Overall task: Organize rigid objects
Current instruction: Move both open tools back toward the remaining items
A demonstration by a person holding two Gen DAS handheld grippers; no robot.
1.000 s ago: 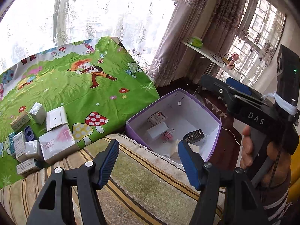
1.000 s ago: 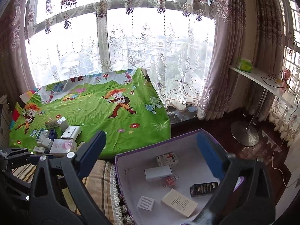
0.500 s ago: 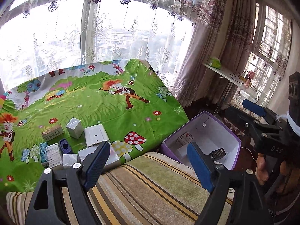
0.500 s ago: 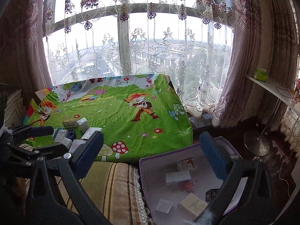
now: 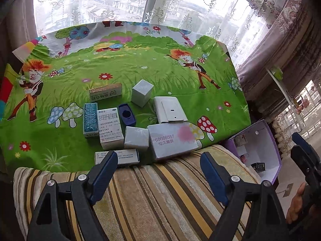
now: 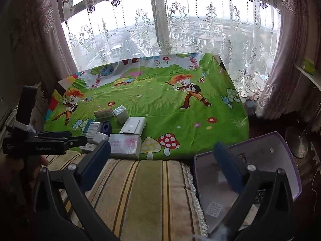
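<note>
Boxes [image 5: 140, 124] clustered on the near edge of the cartoon meadow cloth [image 5: 140, 76], both of our grippers hanging over the striped cushion [image 5: 160, 196] with fingers spread wide and nothing in them.

From the left gripper [image 5: 158, 172] we get the pile close up: a white carton with 68669557 printed on it [image 5: 172, 140] touching the cushion edge, a flat white box [image 5: 170, 110] behind it, and a dark blue case [image 5: 126, 117] between the cartons. Lace curtains [image 6: 180, 30] and a big window sit behind the cloth. Our right gripper [image 6: 160, 160] looks down into the purple-edged bin [image 6: 280, 146] beside the cushion, holding what look like a few small packs, though they're blurry there.
</note>
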